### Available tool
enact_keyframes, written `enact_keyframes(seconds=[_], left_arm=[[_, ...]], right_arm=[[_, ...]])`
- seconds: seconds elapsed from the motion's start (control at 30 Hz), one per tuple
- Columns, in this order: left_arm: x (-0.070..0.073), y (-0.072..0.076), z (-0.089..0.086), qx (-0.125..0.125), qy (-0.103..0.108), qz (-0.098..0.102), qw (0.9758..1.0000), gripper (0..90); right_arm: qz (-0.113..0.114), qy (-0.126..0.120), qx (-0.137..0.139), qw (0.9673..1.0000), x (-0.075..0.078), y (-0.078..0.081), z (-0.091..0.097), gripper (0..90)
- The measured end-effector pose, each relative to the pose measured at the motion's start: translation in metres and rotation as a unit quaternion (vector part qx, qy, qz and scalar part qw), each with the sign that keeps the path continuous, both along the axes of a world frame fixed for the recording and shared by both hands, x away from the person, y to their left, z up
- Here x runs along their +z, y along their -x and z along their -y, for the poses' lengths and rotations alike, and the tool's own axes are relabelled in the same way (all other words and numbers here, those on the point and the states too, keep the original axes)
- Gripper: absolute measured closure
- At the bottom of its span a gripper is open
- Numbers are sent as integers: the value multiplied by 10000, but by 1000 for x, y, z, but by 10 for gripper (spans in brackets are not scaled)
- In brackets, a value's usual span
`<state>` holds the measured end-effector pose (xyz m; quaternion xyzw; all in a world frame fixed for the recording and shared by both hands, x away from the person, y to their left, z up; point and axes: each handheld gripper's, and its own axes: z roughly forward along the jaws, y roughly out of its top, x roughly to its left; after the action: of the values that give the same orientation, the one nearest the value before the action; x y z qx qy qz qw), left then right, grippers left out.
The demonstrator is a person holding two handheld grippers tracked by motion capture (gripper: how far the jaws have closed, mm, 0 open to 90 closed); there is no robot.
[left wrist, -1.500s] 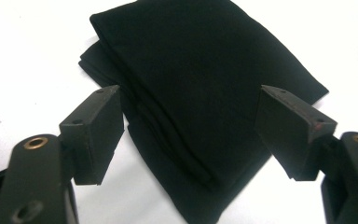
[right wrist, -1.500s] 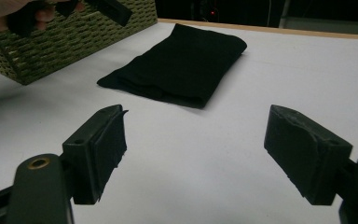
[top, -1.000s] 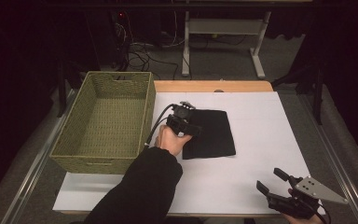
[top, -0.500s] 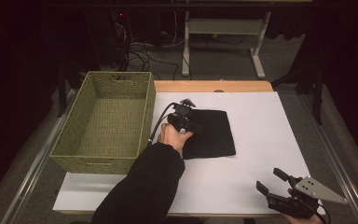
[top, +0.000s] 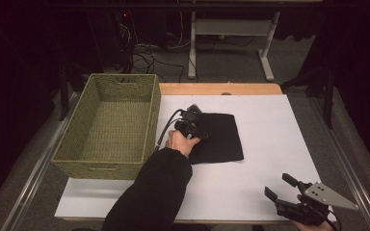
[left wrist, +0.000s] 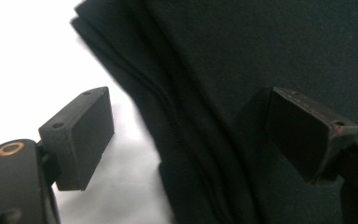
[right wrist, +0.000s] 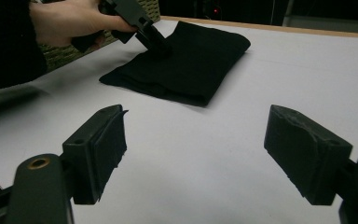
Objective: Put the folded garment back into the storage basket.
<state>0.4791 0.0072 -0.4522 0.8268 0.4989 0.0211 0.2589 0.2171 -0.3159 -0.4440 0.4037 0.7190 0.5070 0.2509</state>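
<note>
A black folded cloth (top: 221,137) lies flat on the white table (top: 270,120), right of the basket. My left gripper (top: 196,126) is tipped down at the cloth's left edge. In the left gripper view its jaws (left wrist: 191,135) stand open and have just opened a little wider. One pad is over the bare table and the other over the cloth (left wrist: 261,46), with the folded edge between them and unpressed. My right gripper (top: 282,187) rests near the table's front right corner, open with nothing between its pads (right wrist: 196,149). Ahead of it are the cloth (right wrist: 191,60) and the left gripper (right wrist: 158,45).
A woven green basket (top: 106,161) stands at the table's left side, close to the left hand and its cable. A wooden strip (top: 212,89) borders the far edge. White table surface spreads to the right of and in front of the cloth.
The left gripper has sunk a little onto the cloth's left edge. The right gripper has kept still.
</note>
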Motion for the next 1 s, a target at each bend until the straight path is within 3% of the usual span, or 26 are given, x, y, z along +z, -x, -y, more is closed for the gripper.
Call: enact_keyframes(seconds=[0.2,0.4,0.57,0.8,1.0], left_arm=[[0,2,4,-125,100,14,9999,132],[-2,6,10,-301,-69,175,9994,142],[-2,9,12,-377,-173,270,9988,201],[1,13,15,-553,-24,257,9981,410],[1,13,16,-666,196,121,9975,595]], right_arm=[[-5,9,10,10000,0,0,0,212],[-3,40,26,10000,0,0,-1,212],[-10,38,24,10000,0,0,-1,212],[-8,45,23,10000,0,0,-2,212],[-8,59,34,10000,0,0,-2,212]])
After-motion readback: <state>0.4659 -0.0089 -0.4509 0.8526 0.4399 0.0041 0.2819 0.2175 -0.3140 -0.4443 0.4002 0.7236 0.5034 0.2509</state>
